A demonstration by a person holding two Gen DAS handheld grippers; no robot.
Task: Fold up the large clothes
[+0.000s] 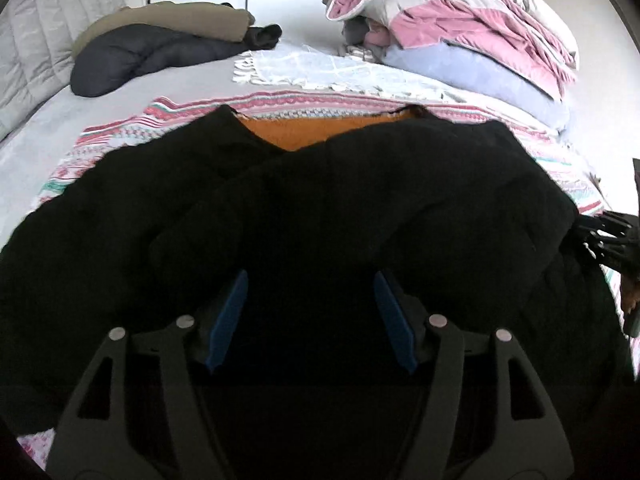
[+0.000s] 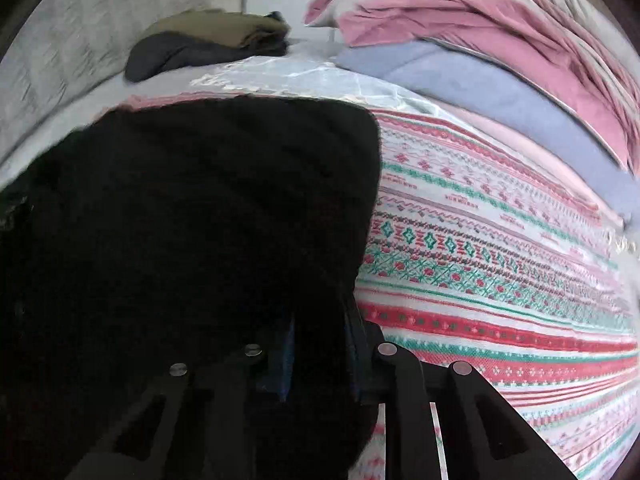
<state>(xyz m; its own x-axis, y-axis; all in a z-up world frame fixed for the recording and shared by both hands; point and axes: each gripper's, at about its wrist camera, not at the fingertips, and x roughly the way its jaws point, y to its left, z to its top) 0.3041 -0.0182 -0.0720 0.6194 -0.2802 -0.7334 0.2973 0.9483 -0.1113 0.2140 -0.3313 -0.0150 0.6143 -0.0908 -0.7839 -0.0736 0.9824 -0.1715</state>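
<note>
The coat (image 1: 320, 208) in front of me is black all over, with an orange fleecy lining (image 1: 320, 130) showing at its collar. Under it lies a blanket (image 2: 500, 248) striped in red, pink, teal and white, with bands of small diamonds and crosses. The bed sheet (image 1: 60, 128) beneath is pale grey. Farther back a white throw (image 1: 304, 68) has a faint lattice pattern. The pile of bedding (image 1: 460, 20) is pink and beige over a lavender-blue pillow (image 1: 480, 76). At the far left sit a navy garment (image 1: 132, 56) and an olive-brown one (image 1: 180, 20). My left hand-held gripper (image 1: 311, 320) is dark grey with blue pads (image 1: 228, 320).
</note>
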